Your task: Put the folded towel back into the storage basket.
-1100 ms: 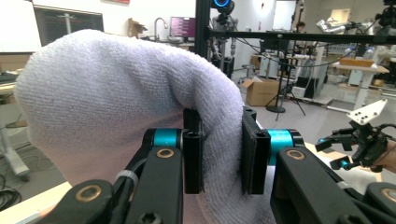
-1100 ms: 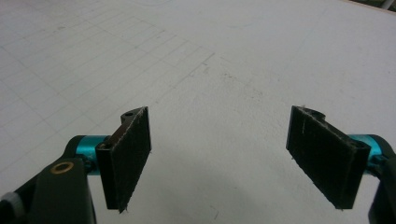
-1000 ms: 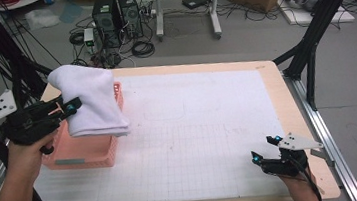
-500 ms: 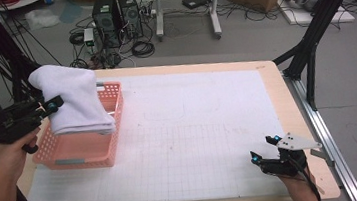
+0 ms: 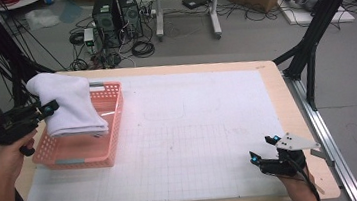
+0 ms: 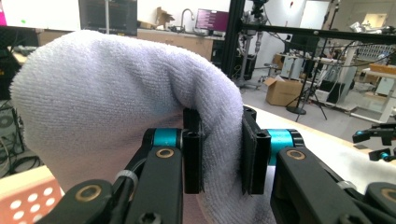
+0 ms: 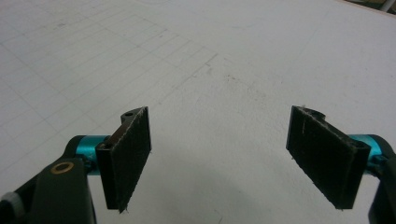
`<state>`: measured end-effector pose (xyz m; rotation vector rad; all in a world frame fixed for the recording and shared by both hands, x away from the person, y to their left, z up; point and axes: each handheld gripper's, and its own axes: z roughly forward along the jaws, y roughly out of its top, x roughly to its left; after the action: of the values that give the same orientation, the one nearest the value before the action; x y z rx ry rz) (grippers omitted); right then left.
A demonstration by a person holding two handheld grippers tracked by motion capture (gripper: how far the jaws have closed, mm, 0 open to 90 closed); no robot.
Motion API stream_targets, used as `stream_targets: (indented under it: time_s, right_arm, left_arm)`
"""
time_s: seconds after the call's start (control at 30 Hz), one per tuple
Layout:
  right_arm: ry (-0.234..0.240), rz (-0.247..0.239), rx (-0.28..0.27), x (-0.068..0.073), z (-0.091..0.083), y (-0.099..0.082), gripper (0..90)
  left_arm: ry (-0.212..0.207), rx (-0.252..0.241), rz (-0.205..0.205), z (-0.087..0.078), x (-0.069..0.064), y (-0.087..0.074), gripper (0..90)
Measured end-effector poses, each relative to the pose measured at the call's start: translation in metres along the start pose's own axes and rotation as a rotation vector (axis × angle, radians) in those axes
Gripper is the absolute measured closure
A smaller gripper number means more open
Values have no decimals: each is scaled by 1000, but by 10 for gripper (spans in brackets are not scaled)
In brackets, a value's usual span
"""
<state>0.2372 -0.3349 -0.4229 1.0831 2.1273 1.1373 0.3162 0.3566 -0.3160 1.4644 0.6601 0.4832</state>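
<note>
The left tongs (image 5: 49,109), clamped on the white towel (image 5: 69,104), have carried it leftward, past the pink basket (image 5: 84,150)'s left rim at the counter (image 5: 264,79)'s left edge; the right tongs (image 5: 262,152) rest wide open, empty.

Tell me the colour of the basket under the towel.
Salmon pink, with grey handles; the basket shows best in the high view.

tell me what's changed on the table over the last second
The left gripper, its jaws shut on the folded white towel, has carried it leftward in the high view and a little lower, so the towel now hangs over the left part of the pink basket rather than its right edge. The basket stayed put. The right gripper stayed open near the mat's right corner.
</note>
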Motion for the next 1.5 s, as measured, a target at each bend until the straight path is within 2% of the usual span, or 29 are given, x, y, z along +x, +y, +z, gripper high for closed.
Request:
stream_targets:
  time_s: [0.2, 0.53, 0.87, 1.5]
  right_arm:
    - [-3, -3, 3, 1, 0, 0, 209]
    - [-4, -4, 4, 2, 0, 0, 209]
    - [-9, 0, 4, 0, -2, -1, 209]
    - [-10, -5, 10, 1, 0, -1, 209]
  left_arm:
    - [14, 30, -26, 1, 8, -16, 739]
    - [11, 80, -50, 14, 12, -33, 738]
    - [-13, 112, -68, 31, 15, -43, 730]
    - [-31, 142, -125, 40, 23, -55, 710]
